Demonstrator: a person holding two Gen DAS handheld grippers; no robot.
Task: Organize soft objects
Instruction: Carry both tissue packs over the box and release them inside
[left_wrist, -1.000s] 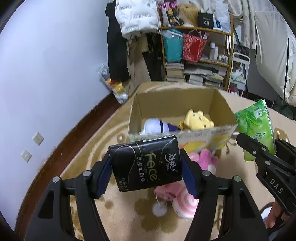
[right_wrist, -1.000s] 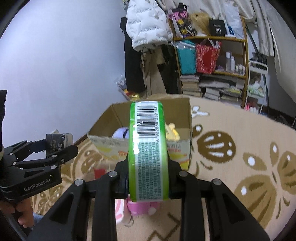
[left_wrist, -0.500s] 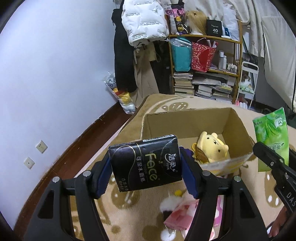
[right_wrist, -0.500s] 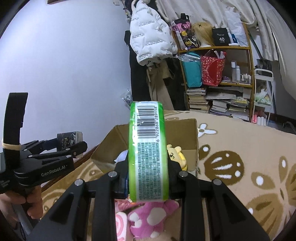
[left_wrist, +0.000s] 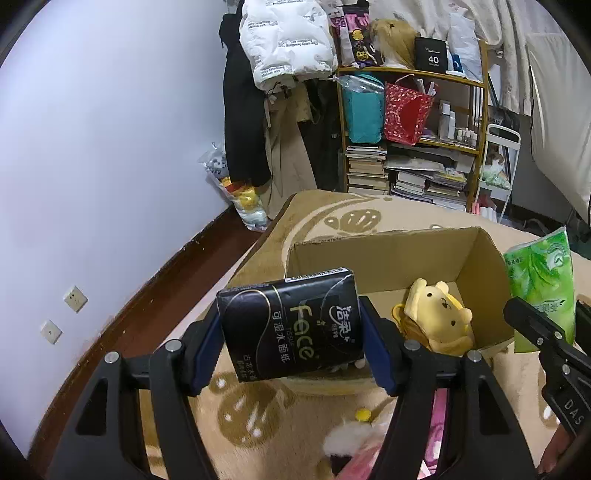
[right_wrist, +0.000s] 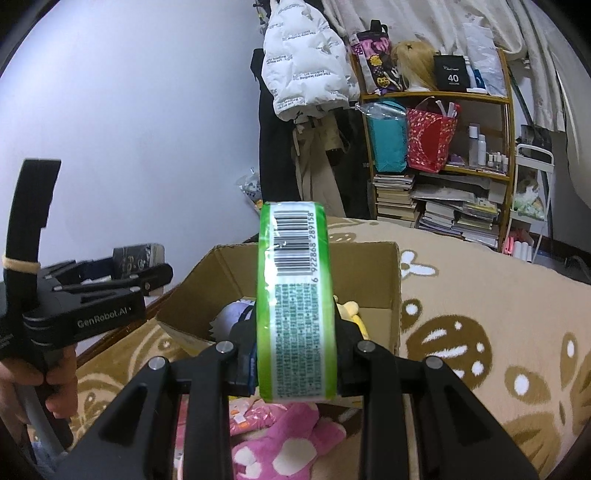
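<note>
The left gripper (left_wrist: 290, 345) clamps a black tissue pack (left_wrist: 290, 328), hiding the cardboard box's (left_wrist: 388, 258) near corner; the right gripper (right_wrist: 295, 354) pinches a green tissue pack (right_wrist: 297, 302), its barcode shown only there.

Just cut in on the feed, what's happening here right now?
A person is tidying soft things into a cardboard box on the rug. The left gripper is clamped on a black tissue pack, held at the box's near left corner. The right gripper is clamped on a green tissue pack, held on edge in front of the box. A yellow plush already sits inside. Pink plush toys lie on the rug in front of the box.
</note>
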